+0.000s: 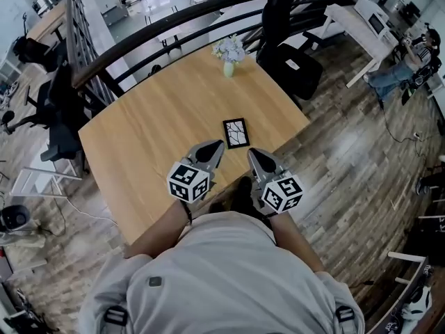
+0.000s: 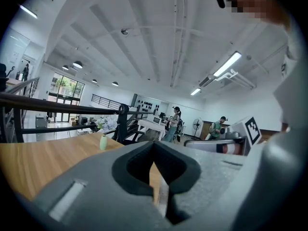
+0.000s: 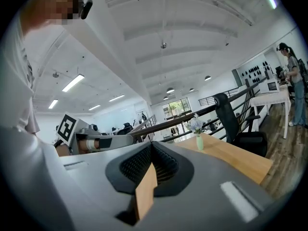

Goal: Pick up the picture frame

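The head view looks steeply down from above the person onto the counter, with the left gripper and right gripper at lower centre. Each gripper view sits low, close behind its own fingers, and faces nearly level across the counter, with the ceiling filling the upper frame. All three views share the flower vase. Each gripper view catches the other gripper's marker cube at one side.
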`<state>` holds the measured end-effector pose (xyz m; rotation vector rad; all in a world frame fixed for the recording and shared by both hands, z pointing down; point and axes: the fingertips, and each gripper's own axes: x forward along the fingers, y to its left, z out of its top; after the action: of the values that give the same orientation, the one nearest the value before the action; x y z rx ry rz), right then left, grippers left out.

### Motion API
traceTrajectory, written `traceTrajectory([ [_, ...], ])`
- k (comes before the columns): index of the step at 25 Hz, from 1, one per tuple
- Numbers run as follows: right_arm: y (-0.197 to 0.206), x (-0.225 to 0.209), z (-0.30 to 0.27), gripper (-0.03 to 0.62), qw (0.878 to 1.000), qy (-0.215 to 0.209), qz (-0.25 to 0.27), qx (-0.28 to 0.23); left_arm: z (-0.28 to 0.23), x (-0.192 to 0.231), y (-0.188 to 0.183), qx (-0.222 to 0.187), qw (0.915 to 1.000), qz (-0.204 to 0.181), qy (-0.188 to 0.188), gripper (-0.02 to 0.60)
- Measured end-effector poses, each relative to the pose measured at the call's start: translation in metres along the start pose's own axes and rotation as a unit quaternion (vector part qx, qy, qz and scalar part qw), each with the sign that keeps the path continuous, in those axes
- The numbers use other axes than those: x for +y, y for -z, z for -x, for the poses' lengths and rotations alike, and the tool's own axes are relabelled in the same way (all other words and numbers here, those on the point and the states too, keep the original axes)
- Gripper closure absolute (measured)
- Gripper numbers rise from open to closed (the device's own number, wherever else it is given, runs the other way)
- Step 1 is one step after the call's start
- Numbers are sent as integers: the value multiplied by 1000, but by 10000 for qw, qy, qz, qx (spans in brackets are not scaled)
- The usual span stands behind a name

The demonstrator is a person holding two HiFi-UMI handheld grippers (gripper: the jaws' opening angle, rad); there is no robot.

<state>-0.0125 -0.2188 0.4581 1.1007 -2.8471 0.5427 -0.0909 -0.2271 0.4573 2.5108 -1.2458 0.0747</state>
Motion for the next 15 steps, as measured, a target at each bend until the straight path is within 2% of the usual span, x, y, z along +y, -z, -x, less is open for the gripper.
traceTrajectory([
  [5, 3, -25, -33, 585, 9991, -348, -58, 225, -14, 32, -1, 45, 9992, 113, -380, 578],
  [15, -3, -95, -95, 585, 9946, -719, -31, 753, -78, 78, 0, 143, 9961, 398, -771, 578],
])
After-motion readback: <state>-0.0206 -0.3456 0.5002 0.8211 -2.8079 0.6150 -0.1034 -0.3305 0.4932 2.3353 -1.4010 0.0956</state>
